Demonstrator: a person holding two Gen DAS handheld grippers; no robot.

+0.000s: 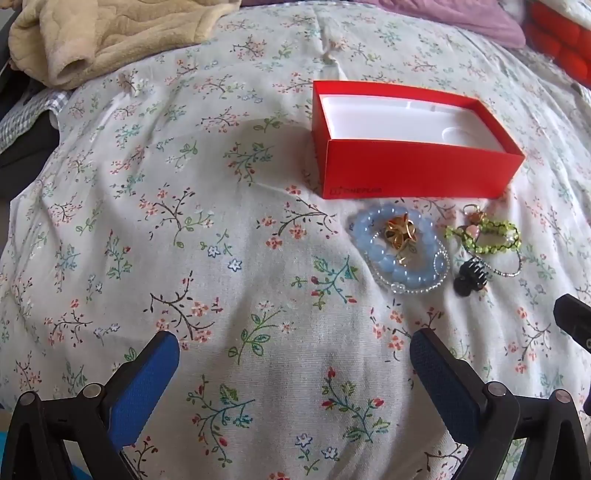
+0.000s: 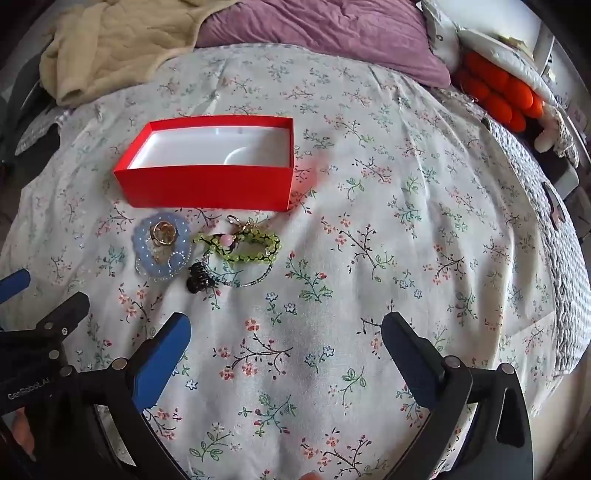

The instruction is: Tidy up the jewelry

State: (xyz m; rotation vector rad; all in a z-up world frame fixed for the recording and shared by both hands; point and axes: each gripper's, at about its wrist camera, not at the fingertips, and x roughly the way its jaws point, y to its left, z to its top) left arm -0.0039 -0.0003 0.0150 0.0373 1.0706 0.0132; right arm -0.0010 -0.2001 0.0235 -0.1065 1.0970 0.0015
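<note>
An open red box (image 1: pixel 413 166) with a white insert lies on the floral bedsheet; it also shows in the right wrist view (image 2: pixel 207 184). In front of it lie a pale blue bead bracelet (image 1: pixel 369 236) (image 2: pixel 142 236) with a gold flower piece (image 1: pixel 399 230) (image 2: pixel 164 232) inside it, a green bead bracelet (image 1: pixel 487 236) (image 2: pixel 243 245), a clear bead strand (image 1: pixel 417 288) and a black hair claw (image 1: pixel 471 278) (image 2: pixel 199 277). My left gripper (image 1: pixel 293 354) is open and empty, short of the jewelry. My right gripper (image 2: pixel 286 336) is open and empty, to the right of it.
A beige blanket (image 1: pixel 110 37) (image 2: pixel 122 40) is bunched at the far left. A purple pillow (image 2: pixel 325 33) lies at the back, and an orange knit item (image 2: pixel 498 92) at the far right. The bed's edge falls away at the right.
</note>
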